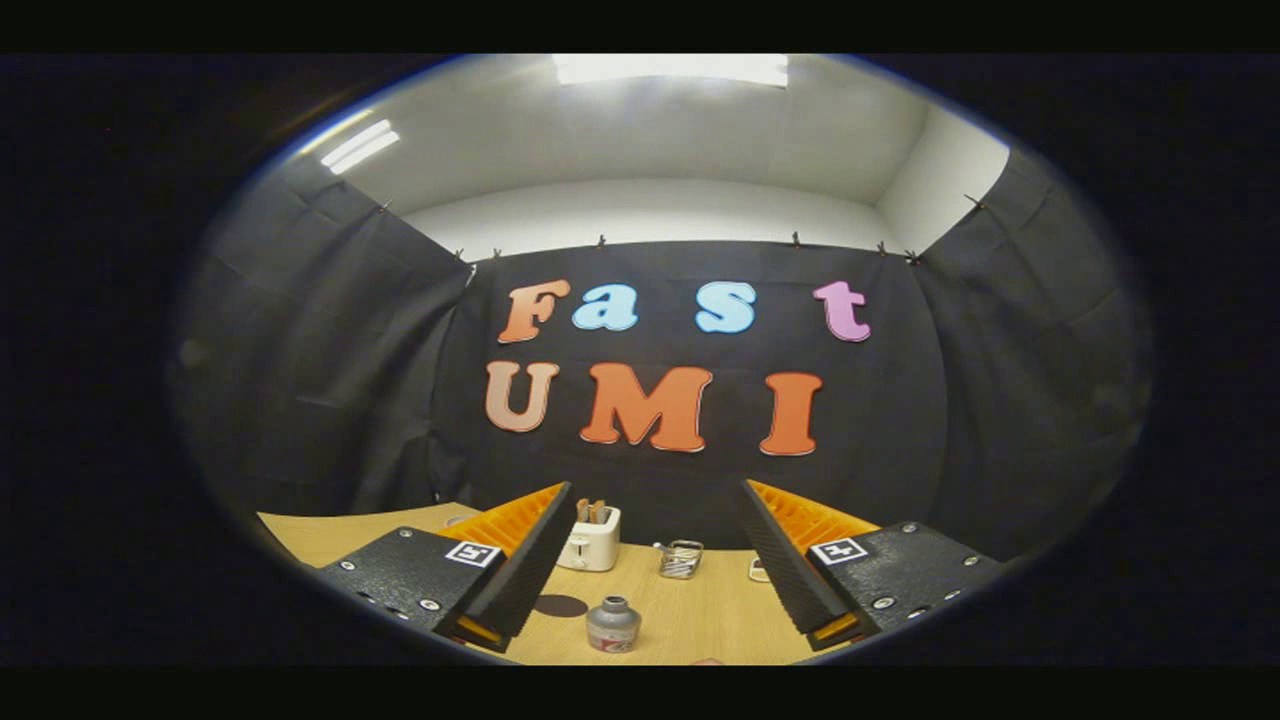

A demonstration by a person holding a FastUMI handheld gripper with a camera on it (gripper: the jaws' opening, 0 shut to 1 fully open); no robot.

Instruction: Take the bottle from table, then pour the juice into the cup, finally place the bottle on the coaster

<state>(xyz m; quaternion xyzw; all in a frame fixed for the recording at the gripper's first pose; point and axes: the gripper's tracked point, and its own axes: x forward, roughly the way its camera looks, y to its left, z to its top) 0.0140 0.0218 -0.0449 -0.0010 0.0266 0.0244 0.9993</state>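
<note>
Nearest: gripper (pixel 655 565) fingers (pixel 525 565) spread wide, nothing between the ribbed black pads – orange ridged backing, black textured mounts with small square markers. Below and between them, standing upright on pale wood-grain table (pixel 690 610): short grey bottle (pixel 613 624), capped, red-and-white label. Just beside it, toward the left finger, flat dark round coaster (pixel 560 605). Farther back: white toaster (pixel 590 545) holding two brown slices; clear glass cup (pixel 680 558), contents unclear. Small white object (pixel 758 570) beside right finger, partly hidden.
</note>
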